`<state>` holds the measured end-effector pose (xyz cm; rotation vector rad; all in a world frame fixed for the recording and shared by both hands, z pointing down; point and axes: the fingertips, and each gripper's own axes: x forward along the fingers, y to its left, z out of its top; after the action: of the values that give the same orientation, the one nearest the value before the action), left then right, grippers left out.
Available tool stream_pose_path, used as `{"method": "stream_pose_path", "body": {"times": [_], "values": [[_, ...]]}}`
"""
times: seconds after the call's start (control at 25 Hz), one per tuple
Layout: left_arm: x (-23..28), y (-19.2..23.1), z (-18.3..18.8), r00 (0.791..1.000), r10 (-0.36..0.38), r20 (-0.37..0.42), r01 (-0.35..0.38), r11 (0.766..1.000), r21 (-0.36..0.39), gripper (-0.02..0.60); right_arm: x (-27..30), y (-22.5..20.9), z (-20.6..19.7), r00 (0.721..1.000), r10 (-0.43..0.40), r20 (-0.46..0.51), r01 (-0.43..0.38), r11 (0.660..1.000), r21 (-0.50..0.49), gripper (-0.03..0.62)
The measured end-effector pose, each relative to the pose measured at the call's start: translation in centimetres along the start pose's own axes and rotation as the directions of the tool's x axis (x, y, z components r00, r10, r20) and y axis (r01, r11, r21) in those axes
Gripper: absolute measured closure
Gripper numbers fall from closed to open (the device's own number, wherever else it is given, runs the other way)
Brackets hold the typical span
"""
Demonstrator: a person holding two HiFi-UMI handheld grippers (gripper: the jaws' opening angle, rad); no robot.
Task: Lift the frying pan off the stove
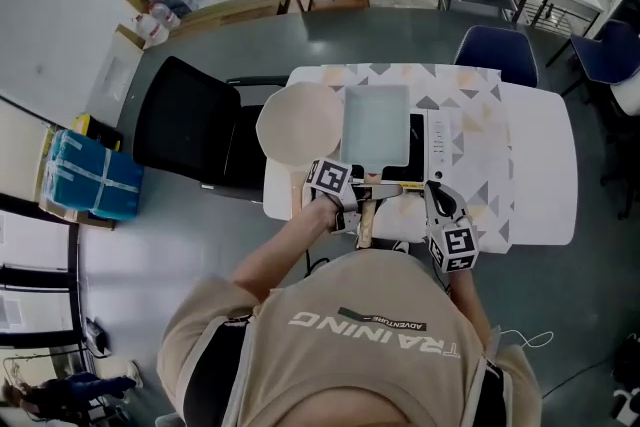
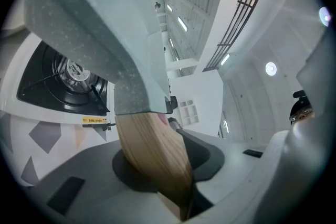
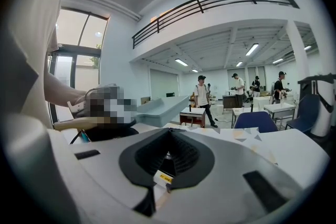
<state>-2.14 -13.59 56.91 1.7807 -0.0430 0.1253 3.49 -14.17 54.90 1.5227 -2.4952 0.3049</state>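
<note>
A square pale grey frying pan [image 1: 375, 125] with a wooden handle [image 1: 366, 215] is over the portable gas stove [image 1: 436, 141] on the table. My left gripper [image 1: 362, 196] is shut on that handle. In the left gripper view the handle [image 2: 152, 155] runs between the jaws. The pan's underside [image 2: 105, 23] hangs above the black burner [image 2: 68, 75], clear of it. My right gripper [image 1: 434, 191] is just right of the handle, near the stove's front, holding nothing. In its own view the right gripper [image 3: 167, 157] has its jaws together, and the pan [image 3: 163, 105] shows to the left.
A round white plate [image 1: 298, 123] lies left of the pan. The white table [image 1: 545, 165] carries a patterned cloth. A black chair [image 1: 190, 130] stands at its left, and blue chairs [image 1: 497, 50] beyond. Other tables and people are farther back.
</note>
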Motion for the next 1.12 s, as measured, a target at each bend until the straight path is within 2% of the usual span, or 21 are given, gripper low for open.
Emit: {"method": "stream_pose_path", "body": {"times": [0.32, 0.56, 0.96, 1.12], "values": [[0.0, -0.3, 0.3, 0.999, -0.033, 0.004, 0.033, 0.999, -0.003, 0.462, 0.2, 0.3, -0.5, 1.0, 0.004, -0.012, -0.004, 1.0, -0.003, 0.597], [-0.1, -0.5, 0.9, 0.999, -0.031, 0.014, 0.031, 0.999, 0.015, 0.462, 0.0, 0.4, 0.0, 1.0, -0.001, 0.0, 0.001, 1.0, -0.023, 0.597], [0.1, -0.7, 1.0, 0.999, -0.043, 0.015, 0.043, 0.999, 0.001, 0.462, 0.0, 0.5, -0.1, 1.0, 0.006, -0.005, -0.007, 1.0, -0.021, 0.597], [0.1, -1.0, 1.1, 0.999, -0.049, 0.013, 0.049, 0.998, 0.025, 0.462, 0.3, 0.8, 0.1, 1.0, 0.02, -0.005, -0.02, 0.999, -0.029, 0.597]]}}
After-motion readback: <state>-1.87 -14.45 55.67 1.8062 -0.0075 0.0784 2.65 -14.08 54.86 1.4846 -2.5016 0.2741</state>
